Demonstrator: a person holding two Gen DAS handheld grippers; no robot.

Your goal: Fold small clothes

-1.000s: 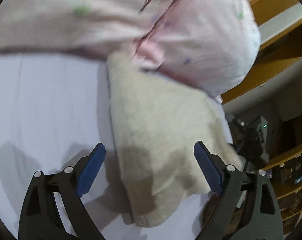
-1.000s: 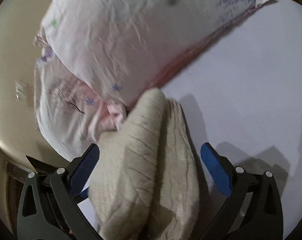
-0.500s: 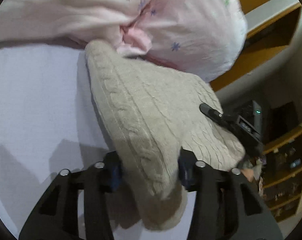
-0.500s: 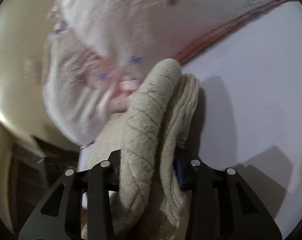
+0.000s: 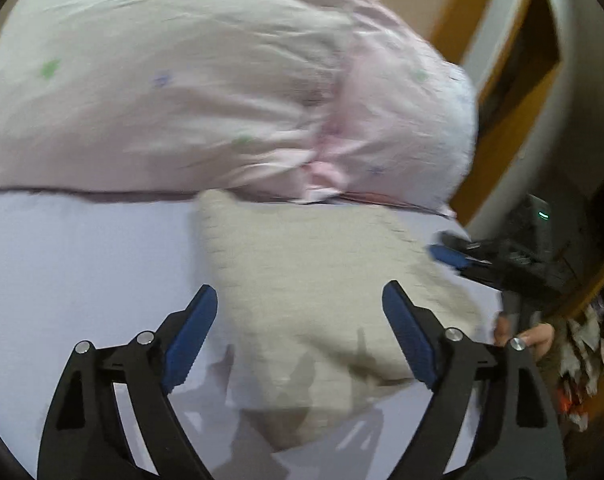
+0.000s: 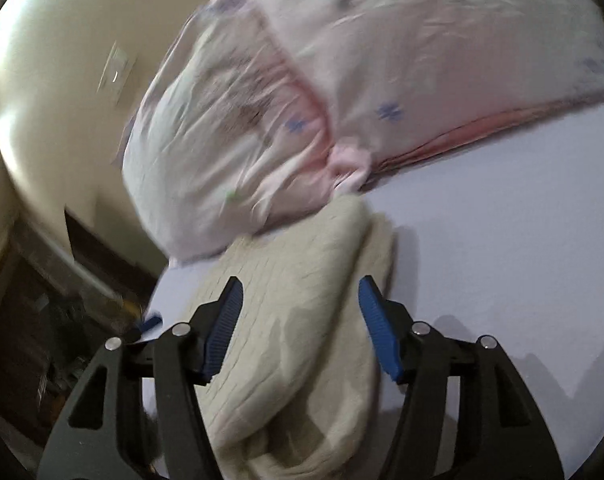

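Note:
A beige cable-knit garment (image 5: 309, 280) lies folded on the pale sheet (image 5: 82, 272), its far end against a pink pillow (image 5: 182, 80). My left gripper (image 5: 300, 336) is open, its blue pads on either side of the garment's near part, not gripping it. In the right wrist view the same garment (image 6: 302, 320) lies doubled over between the open fingers of my right gripper (image 6: 300, 324). The right gripper also shows in the left wrist view (image 5: 449, 258) at the garment's far right edge. The left gripper's blue pad tip shows in the right wrist view (image 6: 150, 322).
The pink pillow with small printed marks (image 6: 361, 80) fills the back. The bed edge runs beside the garment on the right of the left wrist view. Beyond it stand wooden shelves (image 5: 513, 92) and dark clutter (image 5: 541, 240). A cream wall (image 6: 54, 100) is behind.
Half a second ago both grippers were shut on the beige garment. Now both have opened and let it go, and it lies flatter on the sheet. Both views are blurred by motion.

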